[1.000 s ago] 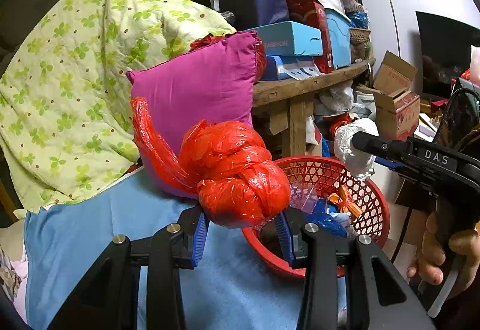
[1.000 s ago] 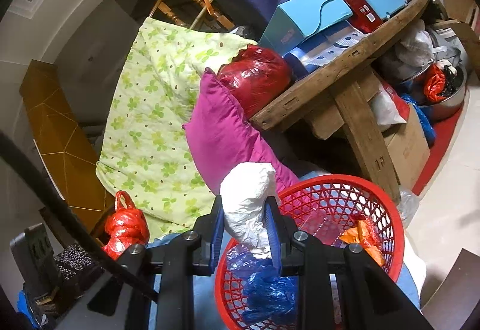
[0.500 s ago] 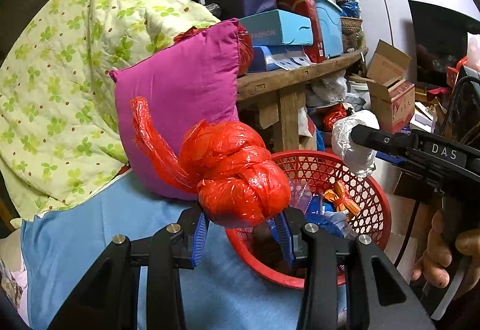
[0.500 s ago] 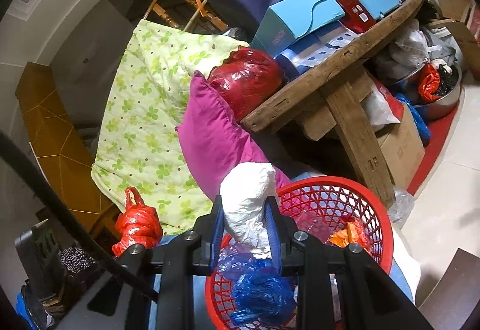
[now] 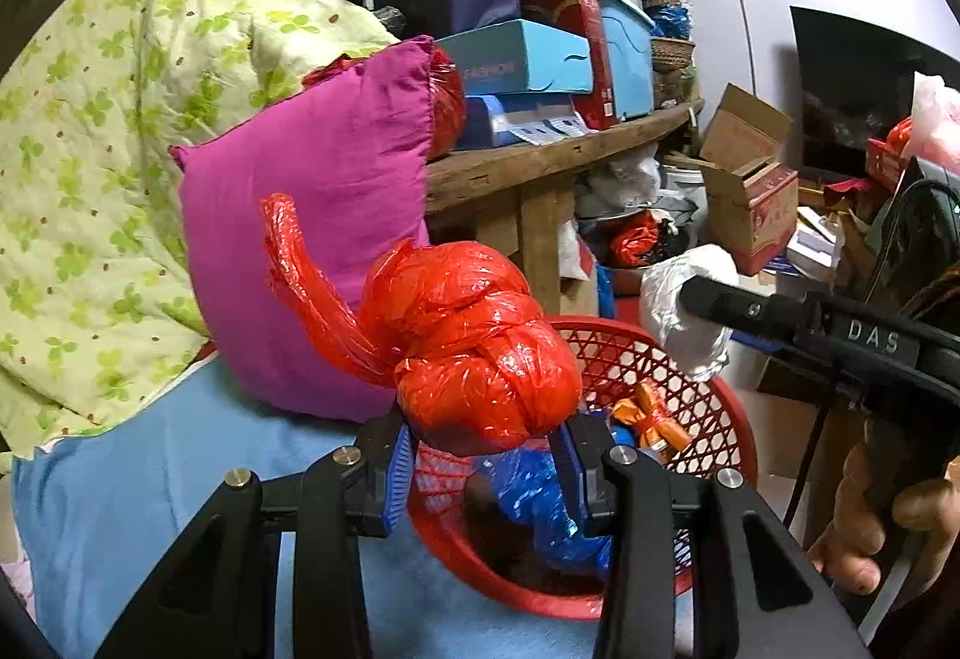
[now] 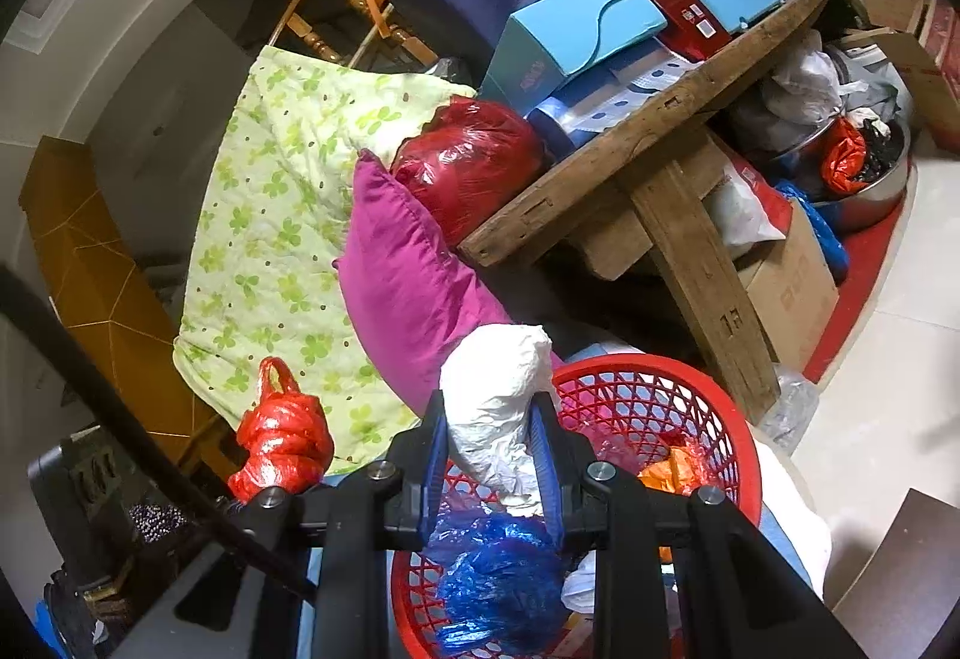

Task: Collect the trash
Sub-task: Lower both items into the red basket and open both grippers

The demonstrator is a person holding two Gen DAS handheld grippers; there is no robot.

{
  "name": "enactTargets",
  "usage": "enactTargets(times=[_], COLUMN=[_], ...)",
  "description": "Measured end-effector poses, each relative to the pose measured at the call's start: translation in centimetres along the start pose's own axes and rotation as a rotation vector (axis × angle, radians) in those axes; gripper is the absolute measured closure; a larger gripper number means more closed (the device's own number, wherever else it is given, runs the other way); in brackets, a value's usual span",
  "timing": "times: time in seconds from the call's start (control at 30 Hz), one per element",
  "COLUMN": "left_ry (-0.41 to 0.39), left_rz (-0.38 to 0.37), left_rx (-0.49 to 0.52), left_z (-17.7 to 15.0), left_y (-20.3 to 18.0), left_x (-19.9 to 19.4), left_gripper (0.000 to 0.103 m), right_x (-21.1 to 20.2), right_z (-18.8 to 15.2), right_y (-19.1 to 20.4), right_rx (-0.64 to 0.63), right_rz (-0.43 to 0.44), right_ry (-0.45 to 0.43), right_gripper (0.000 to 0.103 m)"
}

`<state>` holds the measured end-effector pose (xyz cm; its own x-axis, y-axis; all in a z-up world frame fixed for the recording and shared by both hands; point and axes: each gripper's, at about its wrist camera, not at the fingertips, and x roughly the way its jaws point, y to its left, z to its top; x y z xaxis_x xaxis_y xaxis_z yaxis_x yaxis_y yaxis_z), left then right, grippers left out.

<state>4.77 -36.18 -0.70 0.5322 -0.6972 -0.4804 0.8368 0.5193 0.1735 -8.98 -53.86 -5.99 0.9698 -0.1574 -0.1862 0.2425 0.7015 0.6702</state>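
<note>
My left gripper is shut on a knotted red plastic bag and holds it over the near left rim of a red mesh basket. My right gripper is shut on a crumpled white plastic bag and holds it above the same basket. The white bag and the right gripper's arm also show at the right of the left wrist view. The red bag shows at the lower left of the right wrist view. The basket holds a blue bag and an orange wrapper.
The basket stands on a light blue cloth. A magenta pillow and a green floral quilt lie behind it. A wooden table piled with boxes stands close behind. Cardboard boxes and bags crowd the floor at right.
My left gripper with the red bag has moved right, further over the basket's rim. My right gripper with the white bag has shifted slightly, still above the basket.
</note>
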Motion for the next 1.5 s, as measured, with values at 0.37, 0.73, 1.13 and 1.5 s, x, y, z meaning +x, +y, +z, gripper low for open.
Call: enactTargets(times=[0.37,0.73,1.13,1.5], left_ry=[0.028,0.049,0.074,0.1], left_rz=[-0.047,-0.039,-0.058,-0.085], left_rx=[0.026,0.047,0.038,0.025], left_z=[0.3,0.4,0.2,0.0], left_y=[-1.8,-2.4,-2.4,-2.3], left_x=[2.4,3.8,4.8,5.8], left_gripper=[0.06,0.06,0.06,0.058], right_x=[0.0,-0.2,-0.3,-0.2], right_z=[0.2,0.4,0.5,0.4], right_y=[-0.9,-1.2,-1.3,-1.4], right_rx=[0.027,0.037,0.047,0.045], right_rz=[-0.026,-0.034,-0.042,-0.052], right_ry=[-0.008,-0.017,-0.022,-0.018], right_gripper=[0.075,0.075,0.074,0.072])
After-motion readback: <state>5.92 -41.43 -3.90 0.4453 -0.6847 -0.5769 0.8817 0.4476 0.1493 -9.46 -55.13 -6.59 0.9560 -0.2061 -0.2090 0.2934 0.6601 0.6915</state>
